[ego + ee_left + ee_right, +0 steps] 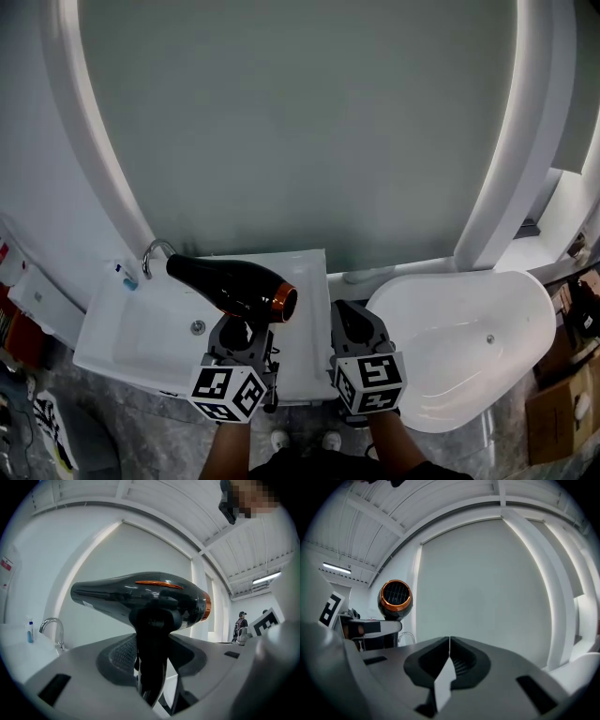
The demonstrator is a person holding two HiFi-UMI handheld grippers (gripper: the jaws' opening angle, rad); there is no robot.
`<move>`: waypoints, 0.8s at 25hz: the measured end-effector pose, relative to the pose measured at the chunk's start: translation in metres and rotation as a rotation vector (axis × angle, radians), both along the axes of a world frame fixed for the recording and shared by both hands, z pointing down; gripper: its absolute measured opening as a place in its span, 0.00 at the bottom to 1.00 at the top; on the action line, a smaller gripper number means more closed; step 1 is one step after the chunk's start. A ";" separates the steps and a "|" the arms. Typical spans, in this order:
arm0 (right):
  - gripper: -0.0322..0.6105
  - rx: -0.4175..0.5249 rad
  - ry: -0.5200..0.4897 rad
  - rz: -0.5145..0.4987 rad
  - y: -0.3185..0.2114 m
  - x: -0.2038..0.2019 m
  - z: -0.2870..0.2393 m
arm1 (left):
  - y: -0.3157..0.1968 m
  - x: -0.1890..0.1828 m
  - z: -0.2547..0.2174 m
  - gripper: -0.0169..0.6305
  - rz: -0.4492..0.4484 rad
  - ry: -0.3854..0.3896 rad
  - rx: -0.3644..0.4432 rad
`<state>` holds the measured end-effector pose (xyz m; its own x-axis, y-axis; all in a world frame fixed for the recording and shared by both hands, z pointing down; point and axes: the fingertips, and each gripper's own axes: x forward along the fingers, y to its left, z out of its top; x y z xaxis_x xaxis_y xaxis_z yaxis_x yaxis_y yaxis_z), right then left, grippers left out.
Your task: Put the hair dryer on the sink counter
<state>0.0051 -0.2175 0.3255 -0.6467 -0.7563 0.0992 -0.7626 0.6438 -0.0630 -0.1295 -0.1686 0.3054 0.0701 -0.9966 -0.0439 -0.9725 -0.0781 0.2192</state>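
Observation:
A black hair dryer (234,286) with an orange ring at its back end is held up over the white sink counter (305,361). My left gripper (246,330) is shut on its handle (151,667), with the nozzle pointing left toward the tap (155,253). In the left gripper view the dryer body (140,597) lies across the frame above the jaws. My right gripper (354,323) is beside it to the right, shut with nothing between its jaws (449,656). In the right gripper view the dryer's orange-ringed grille (395,597) shows at the left.
The sink basin (159,323) with a drain lies left of the dryer. A white bathtub (469,342) stands at the right. A big arched mirror (300,122) fills the wall behind. Cardboard boxes (562,394) sit on the floor far right. A small bottle (30,632) stands by the tap.

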 end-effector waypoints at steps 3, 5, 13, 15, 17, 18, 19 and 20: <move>0.08 -0.004 0.005 -0.005 -0.004 -0.005 0.004 | -0.007 -0.001 0.001 0.32 0.006 -0.004 0.000; 0.08 -0.010 0.013 -0.005 -0.005 -0.007 0.008 | -0.012 -0.003 0.005 0.32 0.010 0.003 -0.006; 0.08 -0.035 0.008 0.024 -0.028 -0.009 0.020 | -0.042 -0.005 0.017 0.32 0.043 0.037 -0.031; 0.08 -0.042 0.013 0.025 -0.035 -0.013 0.024 | -0.051 -0.007 0.023 0.32 0.049 0.044 -0.042; 0.08 -0.051 0.017 0.030 -0.043 -0.015 0.029 | -0.059 -0.009 0.030 0.32 0.050 0.051 -0.055; 0.08 -0.055 0.019 0.033 -0.046 -0.015 0.032 | -0.063 -0.011 0.033 0.32 0.050 0.054 -0.060; 0.08 -0.059 0.020 0.036 -0.049 -0.015 0.035 | -0.066 -0.012 0.037 0.32 0.049 0.056 -0.064; 0.08 -0.062 0.020 0.039 -0.052 -0.015 0.038 | -0.068 -0.013 0.040 0.32 0.048 0.058 -0.067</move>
